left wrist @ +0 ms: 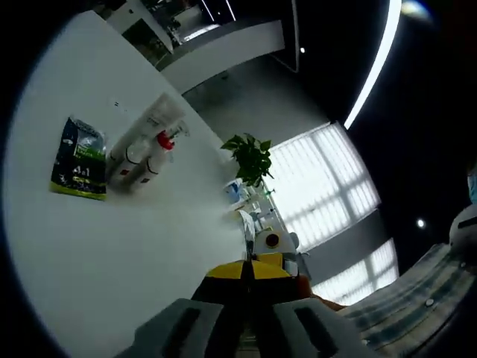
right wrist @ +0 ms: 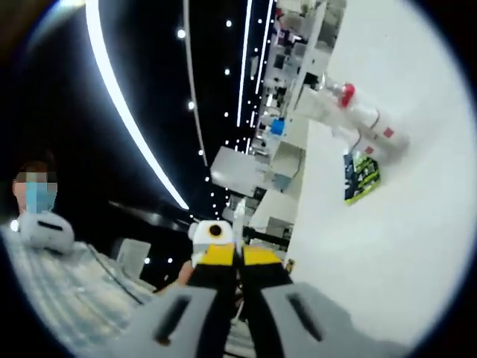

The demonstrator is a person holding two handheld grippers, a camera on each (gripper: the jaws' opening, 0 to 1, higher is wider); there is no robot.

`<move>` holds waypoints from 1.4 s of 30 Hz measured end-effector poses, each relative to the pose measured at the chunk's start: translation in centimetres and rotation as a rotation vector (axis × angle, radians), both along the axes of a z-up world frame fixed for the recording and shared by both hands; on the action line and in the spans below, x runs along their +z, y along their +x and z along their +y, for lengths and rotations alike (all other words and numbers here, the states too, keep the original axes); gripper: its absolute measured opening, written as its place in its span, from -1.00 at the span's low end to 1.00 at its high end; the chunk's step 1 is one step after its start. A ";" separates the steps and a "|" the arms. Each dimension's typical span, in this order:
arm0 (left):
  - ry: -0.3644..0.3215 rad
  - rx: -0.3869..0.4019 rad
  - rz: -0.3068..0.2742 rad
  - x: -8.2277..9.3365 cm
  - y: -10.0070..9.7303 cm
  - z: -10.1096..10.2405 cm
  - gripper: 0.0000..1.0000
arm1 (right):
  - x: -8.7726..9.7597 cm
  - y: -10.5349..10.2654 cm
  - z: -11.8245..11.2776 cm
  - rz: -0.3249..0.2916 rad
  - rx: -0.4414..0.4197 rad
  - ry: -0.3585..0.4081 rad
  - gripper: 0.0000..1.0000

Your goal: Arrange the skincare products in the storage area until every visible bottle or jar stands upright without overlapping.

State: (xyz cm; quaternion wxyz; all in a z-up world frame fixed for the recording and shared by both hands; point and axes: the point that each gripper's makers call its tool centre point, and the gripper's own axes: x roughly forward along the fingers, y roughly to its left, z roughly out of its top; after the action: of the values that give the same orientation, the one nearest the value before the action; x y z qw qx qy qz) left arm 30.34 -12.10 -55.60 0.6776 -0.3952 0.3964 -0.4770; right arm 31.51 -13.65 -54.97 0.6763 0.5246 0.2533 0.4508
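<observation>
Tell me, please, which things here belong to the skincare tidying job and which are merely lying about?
For the job:
- two white bottles lying on their sides on the white table, one with a red pump
- green and black sachet, lying flat beside them

Just about:
- potted plant
- window blinds

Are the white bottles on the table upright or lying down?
Lying down: both white bottles rest lengthwise on the table, side by side beside the green pouch.

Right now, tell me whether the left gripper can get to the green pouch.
Probably yes. The left gripper is shut and holds nothing, and only bare white table lies between it and the green pouch. The bottles lie beside the pouch, not across the way.
</observation>
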 end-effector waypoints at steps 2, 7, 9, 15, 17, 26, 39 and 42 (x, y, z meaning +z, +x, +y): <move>0.002 -0.008 -0.002 -0.1 -0.2 -0.1 -0.99 | 0.3 0.1 -0.1 0.011 -0.013 0.014 -0.99; 0.022 -0.019 -0.016 -0.3 -0.5 -0.2 -0.91 | 0.3 -0.2 -0.2 0.025 -0.001 0.018 -1.00; 0.037 -0.008 -0.022 -0.5 -0.3 -0.2 -0.69 | 0.4 -0.5 -0.2 0.028 0.015 0.018 -1.00; 0.002 0.001 -0.013 0.2 0.3 -0.3 -0.73 | -0.2 -1.8 1.1 0.024 0.083 -0.024 -1.00; 0.004 0.003 -0.028 0.2 0.4 -0.3 -0.92 | -0.2 -1.7 1.2 0.016 0.077 -0.026 -1.00; -0.018 0.014 -0.006 0.2 0.7 0.6 -0.99 | -0.4 -0.2 1.3 -0.001 0.020 -0.042 -0.91; 0.010 0.034 -0.008 -0.9 0.7 2.2 -0.99 | -1.3 0.4 1.3 0.036 0.020 -0.054 -1.00; 0.000 0.036 0.018 -0.9 0.7 2.3 -0.99 | -1.5 0.4 1.4 0.040 0.020 -0.052 -1.00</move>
State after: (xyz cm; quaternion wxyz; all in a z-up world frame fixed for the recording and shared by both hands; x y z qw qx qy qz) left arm 31.02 -9.81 -56.46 0.6825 -0.4066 0.3952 -0.4612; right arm 31.95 -12.20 -56.48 0.6798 0.5133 0.2839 0.4402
